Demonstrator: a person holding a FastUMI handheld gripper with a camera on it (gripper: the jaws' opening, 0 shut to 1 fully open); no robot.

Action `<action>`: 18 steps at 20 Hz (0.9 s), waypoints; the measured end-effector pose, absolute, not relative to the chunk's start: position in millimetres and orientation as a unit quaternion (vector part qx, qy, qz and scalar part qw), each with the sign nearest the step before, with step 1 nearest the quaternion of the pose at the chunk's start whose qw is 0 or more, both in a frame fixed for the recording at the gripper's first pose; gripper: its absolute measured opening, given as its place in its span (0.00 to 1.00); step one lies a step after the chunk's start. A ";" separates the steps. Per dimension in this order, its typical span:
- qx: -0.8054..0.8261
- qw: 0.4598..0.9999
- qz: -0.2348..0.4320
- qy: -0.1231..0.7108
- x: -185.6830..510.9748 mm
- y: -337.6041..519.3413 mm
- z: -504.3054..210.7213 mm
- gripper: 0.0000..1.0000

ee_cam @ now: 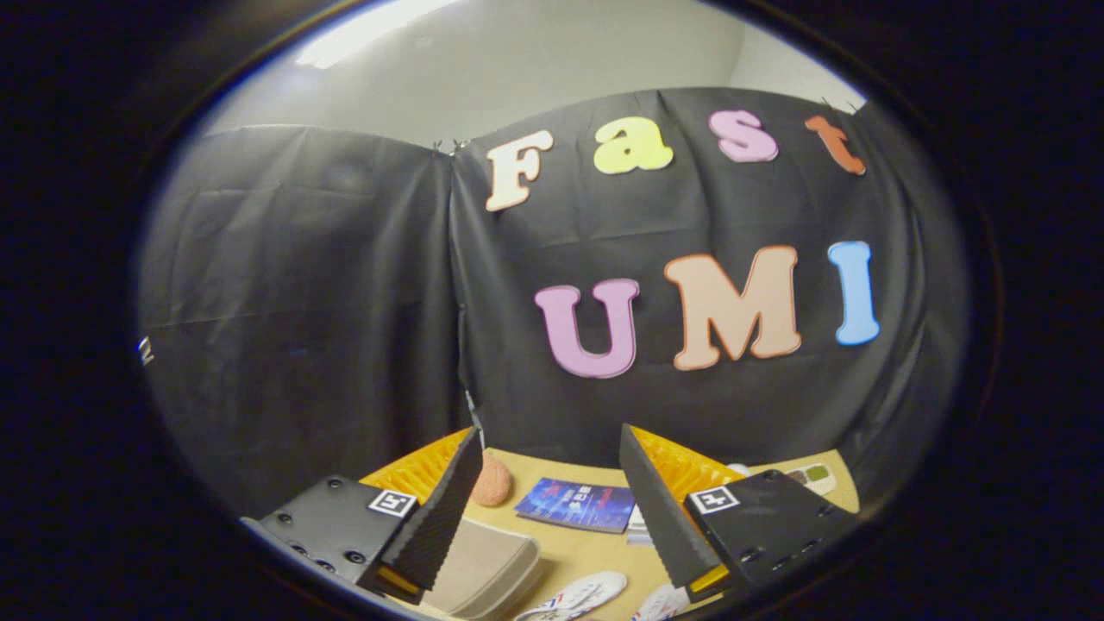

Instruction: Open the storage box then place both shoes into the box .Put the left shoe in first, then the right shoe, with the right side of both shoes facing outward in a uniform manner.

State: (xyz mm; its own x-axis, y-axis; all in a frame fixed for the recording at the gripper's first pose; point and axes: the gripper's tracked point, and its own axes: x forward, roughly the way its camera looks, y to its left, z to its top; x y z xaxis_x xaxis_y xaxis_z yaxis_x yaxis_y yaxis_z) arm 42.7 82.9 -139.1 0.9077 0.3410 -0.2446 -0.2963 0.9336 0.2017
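Gripper (552, 509) held up high w/ fingers spread wide, nothing between them. Below on the tabletop (595, 552): two white shoes (580, 595) side by side at the near edge, between the fingers. Beige storage box (483, 565), lid closed, just left of the shoes. Blue booklet (576, 504) farther back; pink round thing (492, 480) near the back left edge.

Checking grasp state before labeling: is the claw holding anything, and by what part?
Nothing is held. The claw is open, raised above the table; the white shoes lie on it below, between the fingers.
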 end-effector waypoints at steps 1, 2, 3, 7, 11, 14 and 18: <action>0.098 0.967 0.171 0.160 44.8 87.6 -158.0 0.98; 0.117 0.960 0.178 0.183 46.6 92.6 -179.2 0.97; 0.135 0.953 0.181 0.202 46.4 96.9 -202.0 0.95; 0.204 0.916 0.197 0.283 39.5 115.4 -271.7 0.95; 0.242 0.883 0.195 0.351 19.3 128.4 -331.0 0.96; 0.275 0.849 0.205 0.402 -2.1 143.1 -368.0 0.99; 0.321 0.809 0.207 0.446 -17.8 155.9 -408.4 0.99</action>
State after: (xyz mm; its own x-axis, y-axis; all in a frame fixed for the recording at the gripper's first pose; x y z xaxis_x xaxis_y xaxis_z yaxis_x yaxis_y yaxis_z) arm -17.8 155.9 -408.4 0.5154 0.6218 -0.5896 -0.0493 0.7084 0.7040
